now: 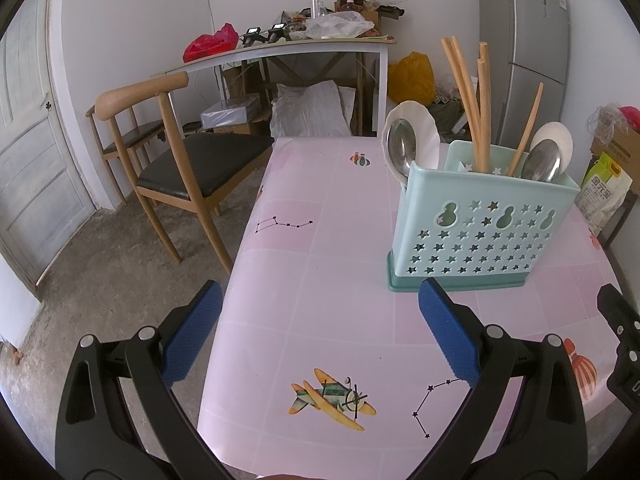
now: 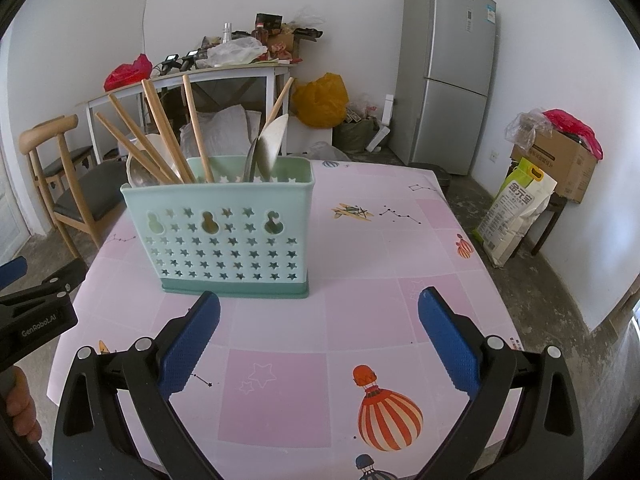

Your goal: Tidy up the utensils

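1. Nearest to me, my left gripper [image 1: 318, 300] hangs over the near left edge of the table, its blue ribbed pads spread wide with nothing between them.
2. My right gripper [image 2: 318, 304] hovers over the near middle of the table, its pads [image 2: 448, 340] just as wide apart and holding nothing.
3. Under both lies the pink patterned tablecloth [image 2: 360, 280], printed with balloons, planes and star lines. I see no loose utensils on it.
4. Just beyond my fingertips stands the mint-green plastic utensil caddy with star cut-outs [image 2: 228, 236], upright on a darker green base, near the middle of the table.
5. Inside it stand light wooden chopsticks [image 2: 164, 136], leaning at different angles, steel spoons [image 1: 400, 140] and white ceramic spoons [image 1: 420, 128] at both ends.
6. My judgement: sorting looks nearly done or done. If I reach in, a pad could catch a leaning chopstick and tip the light caddy, or nudge it toward the left edge.
7. The splayed chopsticks stand in the way of a clean grasp on the spoons behind them.
8. Past the far left corner is a wooden chair with a dark seat [image 1: 180, 152].
9. Farther back, a cluttered white side table [image 1: 304, 46] stands against the wall, and a tall grey refrigerator [image 2: 448, 72].
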Motion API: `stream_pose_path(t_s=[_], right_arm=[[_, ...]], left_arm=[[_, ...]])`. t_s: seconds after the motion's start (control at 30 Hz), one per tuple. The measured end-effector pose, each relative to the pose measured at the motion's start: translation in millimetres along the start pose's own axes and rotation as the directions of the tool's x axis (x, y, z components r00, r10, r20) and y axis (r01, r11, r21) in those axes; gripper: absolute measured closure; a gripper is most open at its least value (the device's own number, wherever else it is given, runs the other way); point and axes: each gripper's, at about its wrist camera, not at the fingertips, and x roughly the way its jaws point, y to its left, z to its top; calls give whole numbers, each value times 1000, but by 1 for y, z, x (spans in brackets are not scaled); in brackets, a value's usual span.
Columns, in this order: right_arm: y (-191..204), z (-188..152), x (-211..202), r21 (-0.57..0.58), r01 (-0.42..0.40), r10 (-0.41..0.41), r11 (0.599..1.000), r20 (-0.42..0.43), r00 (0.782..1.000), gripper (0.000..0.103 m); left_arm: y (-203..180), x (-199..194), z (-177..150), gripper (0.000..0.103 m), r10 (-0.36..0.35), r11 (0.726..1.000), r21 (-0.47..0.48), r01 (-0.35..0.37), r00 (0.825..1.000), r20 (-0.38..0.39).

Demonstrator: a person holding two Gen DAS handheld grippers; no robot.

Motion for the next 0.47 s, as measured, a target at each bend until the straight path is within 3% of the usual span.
stream_pose_path(t_s=[0.47], right_arm=[[1, 1, 0, -1, -1, 1, 1000, -1, 1000, 6]], left_arm=[[2, 0, 1, 8, -1, 1000, 1, 1, 1000, -5]])
